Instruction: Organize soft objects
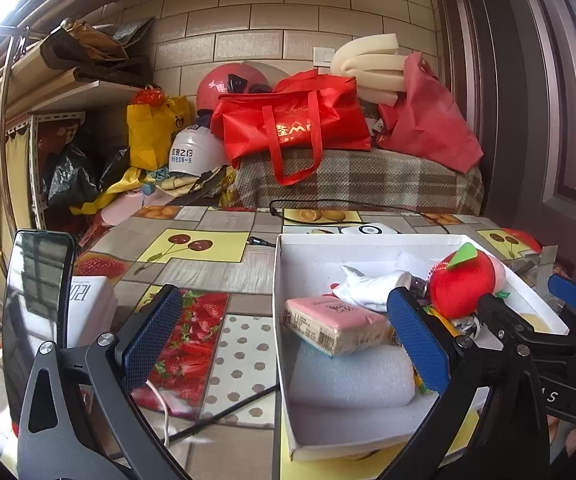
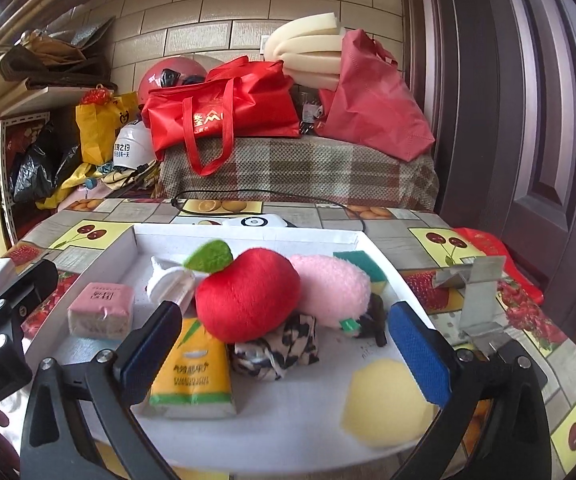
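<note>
A white box [image 2: 248, 236] on the table holds the soft things: a red plush apple [image 2: 248, 292], a pink plush [image 2: 331, 288], a leopard-print cloth [image 2: 276, 354], a yellow tissue pack [image 2: 192, 372], a pink tissue pack [image 2: 102, 310], a round yellow sponge [image 2: 387, 396] and a white rolled cloth [image 2: 168, 280]. My right gripper [image 2: 286, 354] stands wide open over the box, touching nothing. My left gripper [image 1: 286, 338] is open too, straddling the box's left wall [image 1: 278, 320], with the pink tissue pack [image 1: 335, 320] and white foam [image 1: 351, 376] by its right finger.
A phone on a mount [image 1: 36, 300] and a white carton [image 1: 88, 312] stand left of the box, with cables [image 1: 224, 412] on the fruit-print tablecloth. A metal bracket [image 2: 475, 292] sits to the right. Red bags [image 1: 291, 120] lie on a plaid bench behind; a door [image 1: 547, 120] is right.
</note>
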A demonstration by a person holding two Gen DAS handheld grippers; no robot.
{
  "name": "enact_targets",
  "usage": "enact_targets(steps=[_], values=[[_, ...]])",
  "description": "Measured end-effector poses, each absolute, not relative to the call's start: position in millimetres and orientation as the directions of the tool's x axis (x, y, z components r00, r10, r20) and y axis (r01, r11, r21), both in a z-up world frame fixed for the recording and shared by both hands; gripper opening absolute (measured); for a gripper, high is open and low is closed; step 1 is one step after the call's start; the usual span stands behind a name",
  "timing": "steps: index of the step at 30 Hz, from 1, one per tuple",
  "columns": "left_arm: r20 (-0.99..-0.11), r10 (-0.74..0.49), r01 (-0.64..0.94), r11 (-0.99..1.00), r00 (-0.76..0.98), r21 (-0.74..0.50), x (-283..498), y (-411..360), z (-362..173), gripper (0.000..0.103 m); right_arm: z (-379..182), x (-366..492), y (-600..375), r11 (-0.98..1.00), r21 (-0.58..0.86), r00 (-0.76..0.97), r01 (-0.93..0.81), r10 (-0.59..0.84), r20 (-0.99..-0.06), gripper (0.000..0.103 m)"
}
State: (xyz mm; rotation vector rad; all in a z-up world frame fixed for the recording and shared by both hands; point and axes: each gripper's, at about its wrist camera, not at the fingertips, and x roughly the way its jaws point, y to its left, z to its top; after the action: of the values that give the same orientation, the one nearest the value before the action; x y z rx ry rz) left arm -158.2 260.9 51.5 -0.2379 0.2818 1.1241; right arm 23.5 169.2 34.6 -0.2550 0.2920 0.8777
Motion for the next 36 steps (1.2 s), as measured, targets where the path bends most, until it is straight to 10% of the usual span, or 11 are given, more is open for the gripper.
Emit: enact_targets(steps=[26, 36], values=[[-0.384, 0.762, -0.842, 0.532, 0.522, -0.088, -182.7, 134.3, 46.9, 0.103, 22.5, -28.4, 37.8, 0.663, -0.069, 0.631, -0.745, 0.669, -0.393, 0.103], [-0.457, 0.797, -0.876, 0.477, 0.396, 0.074, -159.2, 117.1, 38.3, 0.103, 20.2, -33.5, -13.7, 0.787, -0.006, 0.713, -0.617, 0.555, -0.428, 0.103]])
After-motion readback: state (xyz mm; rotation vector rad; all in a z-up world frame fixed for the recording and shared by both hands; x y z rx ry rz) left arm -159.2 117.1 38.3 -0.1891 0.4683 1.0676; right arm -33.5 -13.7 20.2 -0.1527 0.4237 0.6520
